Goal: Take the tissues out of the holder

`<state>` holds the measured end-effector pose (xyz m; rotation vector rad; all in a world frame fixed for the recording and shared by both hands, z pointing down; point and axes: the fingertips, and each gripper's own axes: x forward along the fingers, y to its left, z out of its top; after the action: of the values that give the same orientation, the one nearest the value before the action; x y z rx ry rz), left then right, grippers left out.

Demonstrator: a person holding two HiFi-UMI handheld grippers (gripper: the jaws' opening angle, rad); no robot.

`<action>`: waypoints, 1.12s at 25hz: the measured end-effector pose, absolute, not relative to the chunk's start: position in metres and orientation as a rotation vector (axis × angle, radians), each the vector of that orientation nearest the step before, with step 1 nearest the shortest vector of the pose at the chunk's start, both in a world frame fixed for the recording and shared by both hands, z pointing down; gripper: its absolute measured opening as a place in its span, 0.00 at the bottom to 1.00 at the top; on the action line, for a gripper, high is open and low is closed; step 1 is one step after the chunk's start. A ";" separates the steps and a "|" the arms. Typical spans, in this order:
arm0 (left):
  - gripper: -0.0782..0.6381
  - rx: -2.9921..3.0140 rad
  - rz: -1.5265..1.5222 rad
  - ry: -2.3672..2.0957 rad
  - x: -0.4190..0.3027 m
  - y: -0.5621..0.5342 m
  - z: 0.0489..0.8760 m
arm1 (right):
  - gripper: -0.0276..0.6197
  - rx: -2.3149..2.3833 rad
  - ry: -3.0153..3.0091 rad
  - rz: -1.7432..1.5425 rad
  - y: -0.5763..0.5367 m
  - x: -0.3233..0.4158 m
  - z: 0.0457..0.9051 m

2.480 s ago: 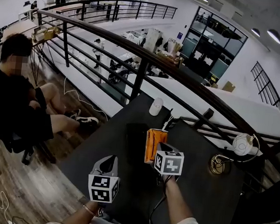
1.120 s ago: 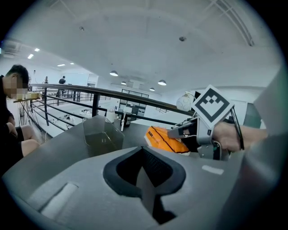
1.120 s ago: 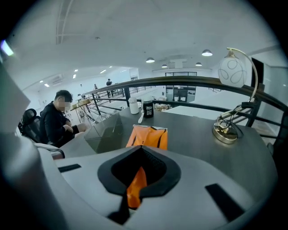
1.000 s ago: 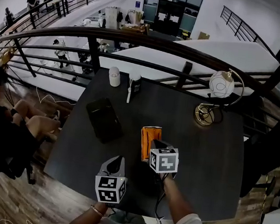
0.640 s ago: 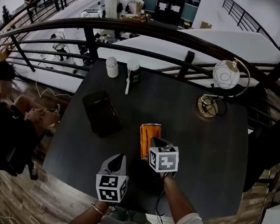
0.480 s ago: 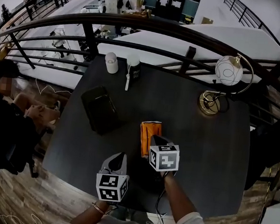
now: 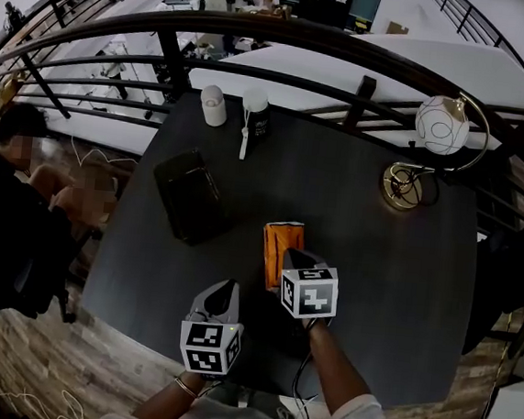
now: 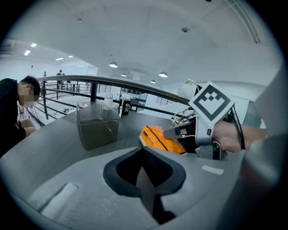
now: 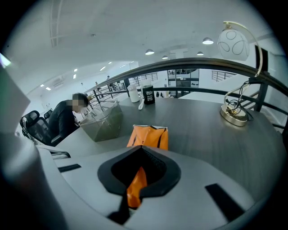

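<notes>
My right hand-held gripper [image 7: 288,257] pinches the near end of the orange tissue pack [image 7: 279,240], whose length runs straight ahead of it; my left hand-held gripper [image 7: 221,294], pressed together, sits beside.

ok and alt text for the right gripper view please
The right gripper, jaws shut, pinches the near edge of an orange tissue pack resting on a dark table. A clear holder stands apart to its left, a globe lamp at far right, and a seated person beyond the table's left edge.
</notes>
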<state>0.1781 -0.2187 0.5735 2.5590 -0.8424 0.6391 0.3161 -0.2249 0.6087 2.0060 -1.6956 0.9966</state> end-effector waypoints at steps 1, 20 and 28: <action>0.12 2.559 0.643 -0.845 0.177 -0.219 0.574 | 0.06 2.003 -1.695 0.998 -0.225 0.315 0.608; 0.12 2.550 0.668 -0.860 0.167 -0.222 0.581 | 0.06 2.036 -1.697 0.973 -0.228 0.315 0.618; 0.12 2.539 0.673 -0.858 0.161 -0.226 0.582 | 0.06 2.050 -1.708 1.002 -0.228 0.312 0.610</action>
<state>0.1609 -0.2255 0.5820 2.5387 -0.8579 0.6732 0.3122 -0.2283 0.6102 2.0499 -1.7082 1.0023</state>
